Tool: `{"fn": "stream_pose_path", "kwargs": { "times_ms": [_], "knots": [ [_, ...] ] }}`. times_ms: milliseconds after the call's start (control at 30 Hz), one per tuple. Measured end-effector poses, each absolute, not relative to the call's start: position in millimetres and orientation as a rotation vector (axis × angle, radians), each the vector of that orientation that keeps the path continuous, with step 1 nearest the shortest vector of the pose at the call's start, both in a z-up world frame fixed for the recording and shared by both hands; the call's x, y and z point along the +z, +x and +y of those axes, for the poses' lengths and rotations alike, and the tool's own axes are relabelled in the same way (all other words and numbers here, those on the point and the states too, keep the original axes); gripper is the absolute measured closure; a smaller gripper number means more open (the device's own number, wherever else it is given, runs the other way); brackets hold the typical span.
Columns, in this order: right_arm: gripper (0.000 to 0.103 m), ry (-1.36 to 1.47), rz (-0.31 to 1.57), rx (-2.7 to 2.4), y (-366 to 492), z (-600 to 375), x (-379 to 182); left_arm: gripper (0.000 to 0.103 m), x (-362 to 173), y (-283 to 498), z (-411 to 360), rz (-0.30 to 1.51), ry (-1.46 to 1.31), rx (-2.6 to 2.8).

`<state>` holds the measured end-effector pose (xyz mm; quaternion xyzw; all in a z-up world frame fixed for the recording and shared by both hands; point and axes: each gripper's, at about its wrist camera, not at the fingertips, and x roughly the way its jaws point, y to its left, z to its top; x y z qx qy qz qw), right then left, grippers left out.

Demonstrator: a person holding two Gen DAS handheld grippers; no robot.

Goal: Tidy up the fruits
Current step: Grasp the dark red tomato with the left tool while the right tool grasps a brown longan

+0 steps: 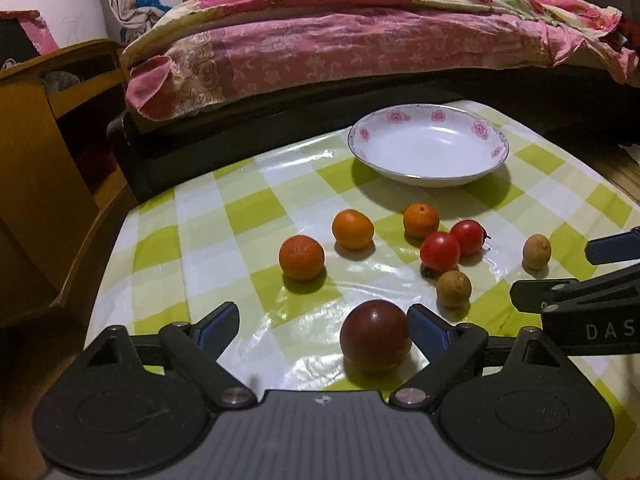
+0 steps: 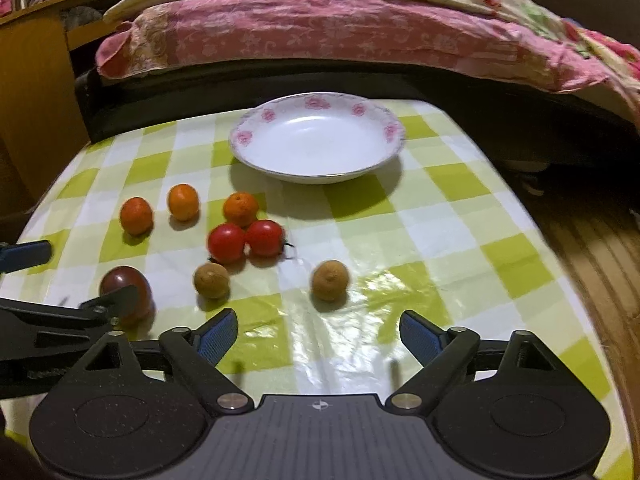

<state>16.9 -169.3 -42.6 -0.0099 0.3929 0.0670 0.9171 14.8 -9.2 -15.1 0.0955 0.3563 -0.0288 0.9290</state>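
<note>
A dark purple plum lies between the fingers of my left gripper, close against the right one and far from the left; the jaws stand wide. My right gripper is open over the cloth, with a brown fruit just ahead of the gap. A second brown fruit, two red tomatoes and three oranges lie scattered in the middle. Behind them stands a white plate with pink flowers, nothing in it. Each gripper shows at the edge of the other's view.
The table wears a glossy green-and-white checked cloth. Behind it is a dark sofa with a pink flowered quilt. A wooden cabinet stands at the left. The table's right edge drops to a wooden floor.
</note>
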Motion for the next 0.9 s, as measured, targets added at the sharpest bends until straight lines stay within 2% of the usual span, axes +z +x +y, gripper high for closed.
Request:
{"fn": "stream_pose_path", "kwargs": {
  "times_ms": [500,600,667,733,900],
  "knots": [
    [0.027,-0.005,0.816,0.244,42,-170,-40,0.012,-19,20,-13,0.705,0.252,-0.162],
    [0.03,-0.019,0.824,0.287,43,-164,-41,0.012,-21,21,-15,0.717,0.256,-0.189],
    [0.03,-0.05,0.814,0.3,42,-158,-40,0.015,-23,21,-16,0.729,0.252,-0.208],
    [0.03,-0.071,0.809,0.316,43,-154,-40,0.023,-25,23,-19,0.752,0.242,-0.245],
    [0.03,-0.096,0.81,0.348,47,-150,-39,0.036,-31,22,-24,0.792,0.22,-0.306]
  ]
}}
